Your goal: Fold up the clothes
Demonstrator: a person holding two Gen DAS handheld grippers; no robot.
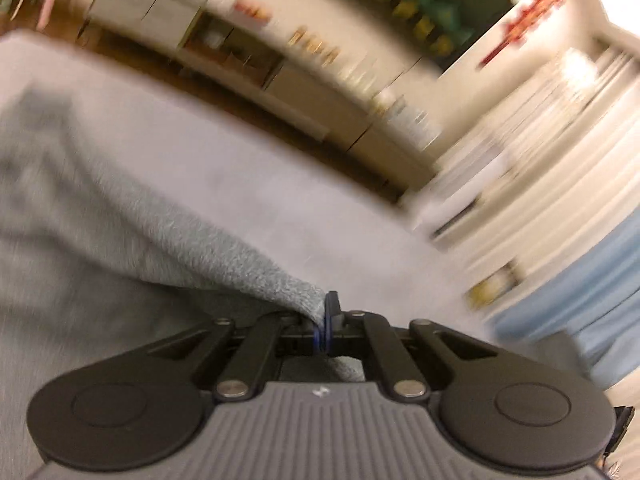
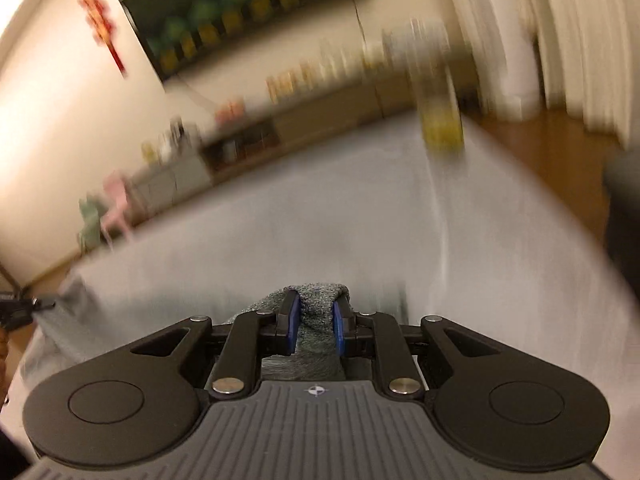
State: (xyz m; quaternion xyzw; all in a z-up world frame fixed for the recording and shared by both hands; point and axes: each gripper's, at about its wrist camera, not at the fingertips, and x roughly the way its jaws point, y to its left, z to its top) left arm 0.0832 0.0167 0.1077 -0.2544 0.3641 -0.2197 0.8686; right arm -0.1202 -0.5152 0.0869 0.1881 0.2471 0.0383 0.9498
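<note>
the left claw (image 1: 326, 330) is clamped on a thin edge of the grey garment (image 1: 120, 216), the right claw (image 2: 316, 326) on a thicker bunch. the cloth hangs off the surface (image 1: 248, 168); the thin pinch could slip under tension, dropping that corner.

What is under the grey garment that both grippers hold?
Under the grey garment lies a pale grey table. Whatever the cloth covers is hidden.

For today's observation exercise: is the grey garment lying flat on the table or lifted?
Lifted at two spots: the grey garment rises to the left gripper, and the right gripper pinches a bunched fold above the table.
</note>
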